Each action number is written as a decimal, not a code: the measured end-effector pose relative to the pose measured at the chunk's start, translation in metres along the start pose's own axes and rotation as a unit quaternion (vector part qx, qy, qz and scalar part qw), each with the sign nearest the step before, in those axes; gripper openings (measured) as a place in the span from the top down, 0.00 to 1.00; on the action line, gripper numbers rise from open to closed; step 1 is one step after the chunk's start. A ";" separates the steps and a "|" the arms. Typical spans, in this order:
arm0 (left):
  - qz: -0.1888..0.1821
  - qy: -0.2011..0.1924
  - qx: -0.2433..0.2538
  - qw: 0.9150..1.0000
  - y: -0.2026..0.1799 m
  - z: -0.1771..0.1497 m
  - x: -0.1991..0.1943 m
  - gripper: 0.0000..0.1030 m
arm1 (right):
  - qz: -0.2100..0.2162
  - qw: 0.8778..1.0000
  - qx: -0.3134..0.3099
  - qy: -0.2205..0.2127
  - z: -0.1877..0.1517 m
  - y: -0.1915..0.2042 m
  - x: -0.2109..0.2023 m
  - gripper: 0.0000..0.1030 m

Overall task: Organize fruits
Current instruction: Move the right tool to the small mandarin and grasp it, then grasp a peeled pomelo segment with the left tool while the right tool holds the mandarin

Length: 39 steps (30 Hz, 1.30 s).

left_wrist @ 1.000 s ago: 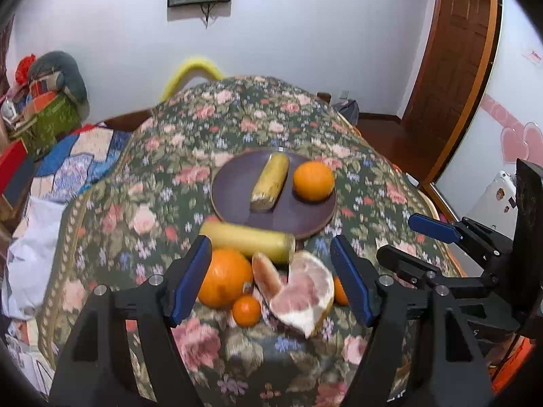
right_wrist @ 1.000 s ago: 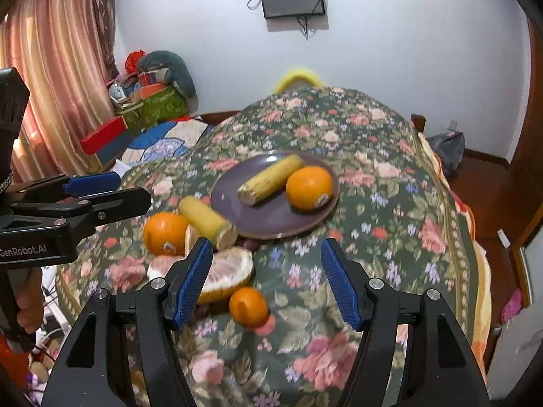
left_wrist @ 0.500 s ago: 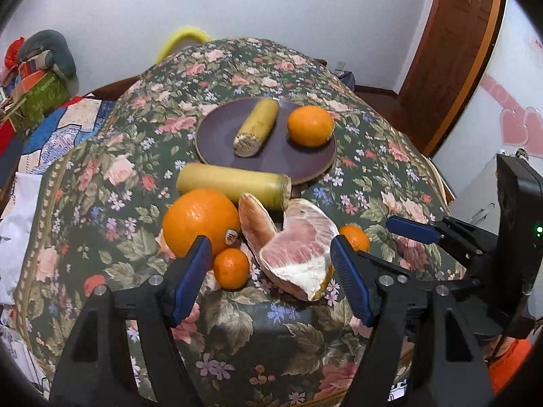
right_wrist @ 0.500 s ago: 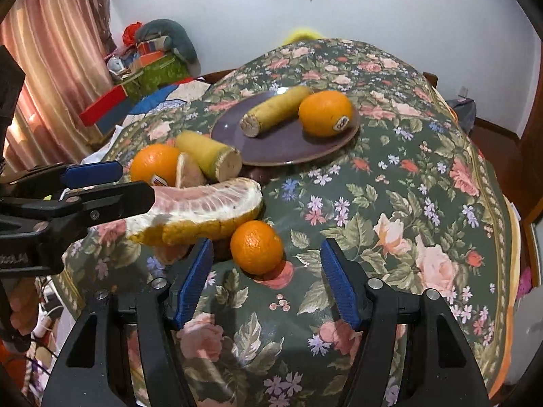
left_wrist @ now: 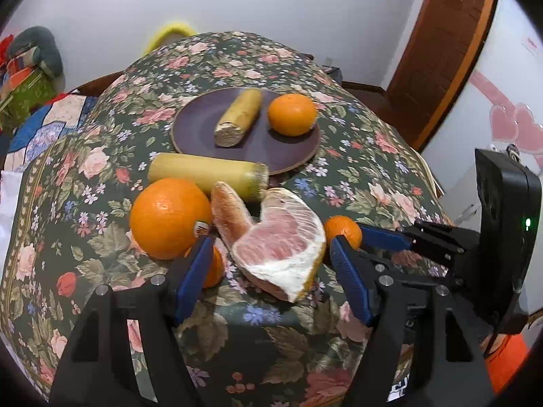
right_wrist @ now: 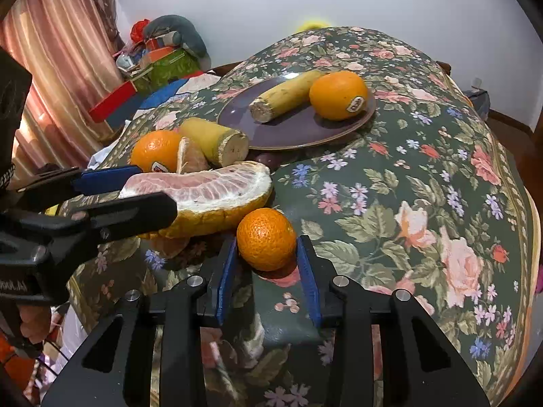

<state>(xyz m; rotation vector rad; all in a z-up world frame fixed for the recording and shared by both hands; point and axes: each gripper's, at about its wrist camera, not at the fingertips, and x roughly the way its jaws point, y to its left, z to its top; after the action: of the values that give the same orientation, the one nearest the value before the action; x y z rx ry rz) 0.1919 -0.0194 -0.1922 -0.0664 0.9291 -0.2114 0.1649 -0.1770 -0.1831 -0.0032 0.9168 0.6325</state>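
Observation:
A big pomelo wedge (left_wrist: 281,251) lies on the floral cloth between the fingers of my left gripper (left_wrist: 269,242). That gripper is open and its pads stand clear of the wedge. My right gripper (right_wrist: 266,240) has a small mandarin (right_wrist: 266,239) between its jaws, which are closing, and both pads touch it. A second small mandarin (left_wrist: 215,268) is half hidden behind my left finger. Beside the wedge are a large orange (left_wrist: 169,217), a pomelo segment (left_wrist: 230,210) and a banana piece (left_wrist: 203,171). The purple plate (left_wrist: 200,125) holds another banana piece (left_wrist: 239,118) and an orange (left_wrist: 292,113).
The table (right_wrist: 424,169) under its floral cloth drops away at its near and right edges. Boxes and bedding (right_wrist: 163,61) are piled at the far left by a pink curtain. A wooden door (left_wrist: 451,44) stands at the right. A person's hand (right_wrist: 30,322) holds the left gripper.
Both grippers came down close to the fruit. The right jaws narrowed onto the small mandarin. The left jaws kept their width and now flank the pomelo wedge.

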 end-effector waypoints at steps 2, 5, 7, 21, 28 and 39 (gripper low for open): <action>0.006 -0.001 0.009 1.000 -0.005 -0.001 0.001 0.30 | -0.004 1.000 0.003 -0.003 -0.001 -0.004 -0.004 0.69; 0.017 0.003 0.011 1.000 -0.007 -0.002 0.006 0.36 | -0.011 1.000 0.007 -0.007 -0.003 -0.009 -0.010 0.69; 0.004 0.011 0.006 1.000 -0.007 -0.003 0.010 0.47 | -0.014 1.000 0.012 -0.008 -0.004 -0.014 -0.013 0.69; -0.012 0.000 0.017 1.000 -0.026 -0.002 0.001 0.71 | -0.027 0.999 0.033 -0.027 -0.004 -0.030 -0.037 0.69; 0.021 0.000 0.014 1.000 -0.037 0.013 0.018 0.70 | -0.023 0.999 0.034 -0.027 -0.002 -0.033 -0.034 0.69; -0.008 0.007 -0.014 1.000 -0.043 0.025 0.043 0.59 | -0.023 0.998 0.038 -0.031 0.000 -0.044 -0.033 0.69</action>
<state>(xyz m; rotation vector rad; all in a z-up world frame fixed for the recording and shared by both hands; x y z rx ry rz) 0.2303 -0.0708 -0.2045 -0.0973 0.9459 -0.2138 0.1735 -0.2300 -0.1701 0.0636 0.8777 0.5508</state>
